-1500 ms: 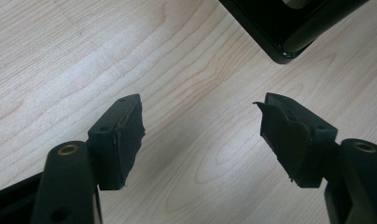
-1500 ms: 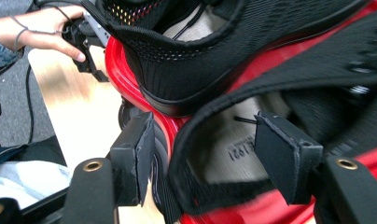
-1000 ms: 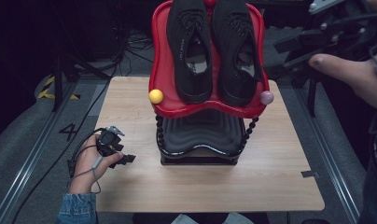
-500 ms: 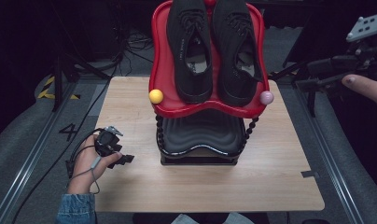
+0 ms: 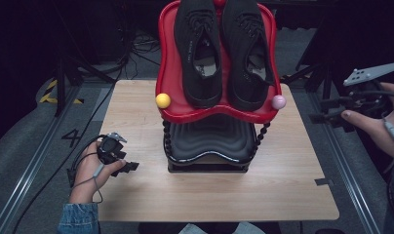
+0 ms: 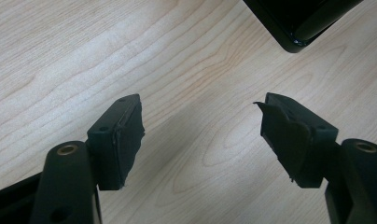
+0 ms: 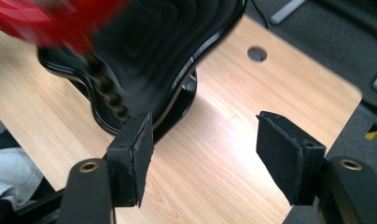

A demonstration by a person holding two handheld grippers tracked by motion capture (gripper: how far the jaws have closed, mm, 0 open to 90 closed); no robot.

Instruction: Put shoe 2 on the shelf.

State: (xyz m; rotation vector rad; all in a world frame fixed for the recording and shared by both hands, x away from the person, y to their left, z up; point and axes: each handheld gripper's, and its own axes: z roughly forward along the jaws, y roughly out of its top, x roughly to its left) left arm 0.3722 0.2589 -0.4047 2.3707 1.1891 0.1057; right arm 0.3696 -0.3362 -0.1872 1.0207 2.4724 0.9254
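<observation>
Over at about 8 o'clock on the wooden table (image 5: pixel 136 112), the left gripper (image 5: pixel 121 163) is sitting low in the person's left hand (image 5: pixel 90 168), jaws spread wide with nothing between them but bare wood. Off the table edge at 3 o'clock, the right gripper (image 5: pixel 326 116) is hovering in the right hand (image 5: pixel 375 122), jaws also gaping and holding nothing. Dead center, a two-tier rack (image 5: pixel 207 146) is standing with a pair of black sneakers (image 5: pixel 219 48) lying side by side on its red top tray (image 5: pixel 168 73), with a yellow ball (image 5: pixel 163 100) and a pink ball (image 5: pixel 278 102) at the front corners.

The left hand-held gripper (image 6: pixel 200 140) hangs over the pale wooden worktop (image 6: pixel 84 56), jaws wide apart, a glossy black corner (image 6: pixel 298 21) beyond.
</observation>
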